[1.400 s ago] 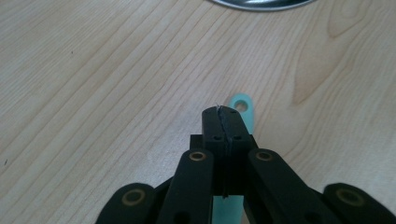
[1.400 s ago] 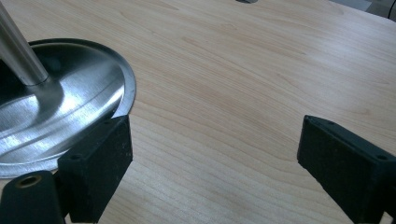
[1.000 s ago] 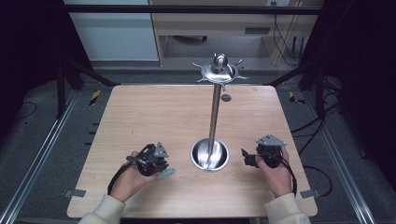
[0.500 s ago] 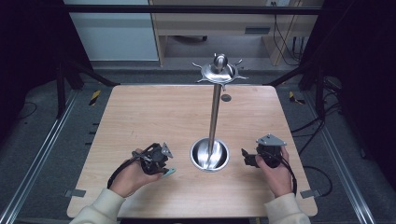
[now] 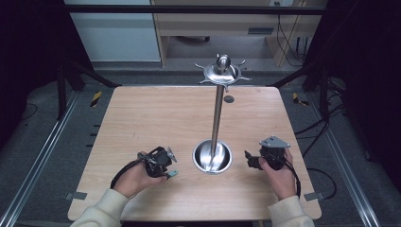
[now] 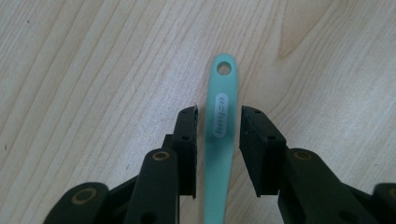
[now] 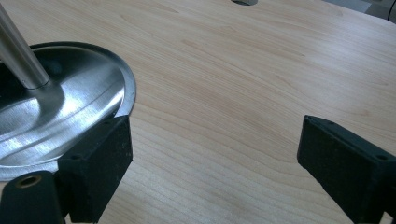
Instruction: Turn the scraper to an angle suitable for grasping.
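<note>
One slim mint-green handle (image 6: pixel 223 116), hanging hole at its tip, oval logo, lying between left gripper (image 6: pixel 218 123) pads, narrowly parted, not gripping.

A light wooden counter (image 5: pixel 156 118) with rounded corners is seen on a dark frame above a grey floor. Near its front edge, about midway across, the round metal base (image 5: pixel 213 157) of a tall steel stand is set on the wood. A mint-green handle (image 6: pixel 219 126) with a hole at its tip is laid flat on the grain, left of that base. A small grey disc (image 5: pixel 229 99) is seen near the far edge.
</note>
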`<state>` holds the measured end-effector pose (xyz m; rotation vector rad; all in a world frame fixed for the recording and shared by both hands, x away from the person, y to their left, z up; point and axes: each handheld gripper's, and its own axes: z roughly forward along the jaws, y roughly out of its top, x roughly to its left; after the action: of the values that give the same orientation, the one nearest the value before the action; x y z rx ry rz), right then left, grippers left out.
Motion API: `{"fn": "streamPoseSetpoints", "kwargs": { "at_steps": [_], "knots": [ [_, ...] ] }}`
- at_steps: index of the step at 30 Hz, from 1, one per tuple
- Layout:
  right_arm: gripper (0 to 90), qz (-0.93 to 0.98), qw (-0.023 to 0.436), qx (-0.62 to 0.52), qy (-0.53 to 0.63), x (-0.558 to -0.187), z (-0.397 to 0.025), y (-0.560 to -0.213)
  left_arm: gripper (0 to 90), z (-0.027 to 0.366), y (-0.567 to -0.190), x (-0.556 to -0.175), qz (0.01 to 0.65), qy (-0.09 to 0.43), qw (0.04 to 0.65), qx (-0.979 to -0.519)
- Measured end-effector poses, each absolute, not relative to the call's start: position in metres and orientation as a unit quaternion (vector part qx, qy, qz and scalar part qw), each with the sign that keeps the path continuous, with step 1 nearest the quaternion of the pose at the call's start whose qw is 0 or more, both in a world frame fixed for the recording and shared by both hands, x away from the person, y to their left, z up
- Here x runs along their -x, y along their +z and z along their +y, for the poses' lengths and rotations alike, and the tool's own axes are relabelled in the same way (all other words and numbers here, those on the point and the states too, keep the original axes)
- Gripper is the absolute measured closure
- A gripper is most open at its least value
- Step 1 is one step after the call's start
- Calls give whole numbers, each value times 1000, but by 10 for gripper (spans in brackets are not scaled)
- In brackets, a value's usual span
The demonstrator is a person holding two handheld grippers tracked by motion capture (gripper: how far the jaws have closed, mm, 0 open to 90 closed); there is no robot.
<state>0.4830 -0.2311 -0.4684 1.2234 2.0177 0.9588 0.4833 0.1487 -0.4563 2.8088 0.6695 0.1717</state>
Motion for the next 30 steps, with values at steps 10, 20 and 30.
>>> {"fn": "streamPoseSetpoints", "kwargs": {
  "at_steps": [10,20,30],
  "knots": [
    [106,757,293,-460,360,-483,-231,-468,675,145,-459,-484,223,50,114,-967],
    [106,758,293,-460,360,-483,-231,-469,700,145,-462,-486,224,46,111,-967],
    [106,758,292,-460,359,-483,-231,-469,718,145,-464,-486,226,46,110,-967]
  ]
}}
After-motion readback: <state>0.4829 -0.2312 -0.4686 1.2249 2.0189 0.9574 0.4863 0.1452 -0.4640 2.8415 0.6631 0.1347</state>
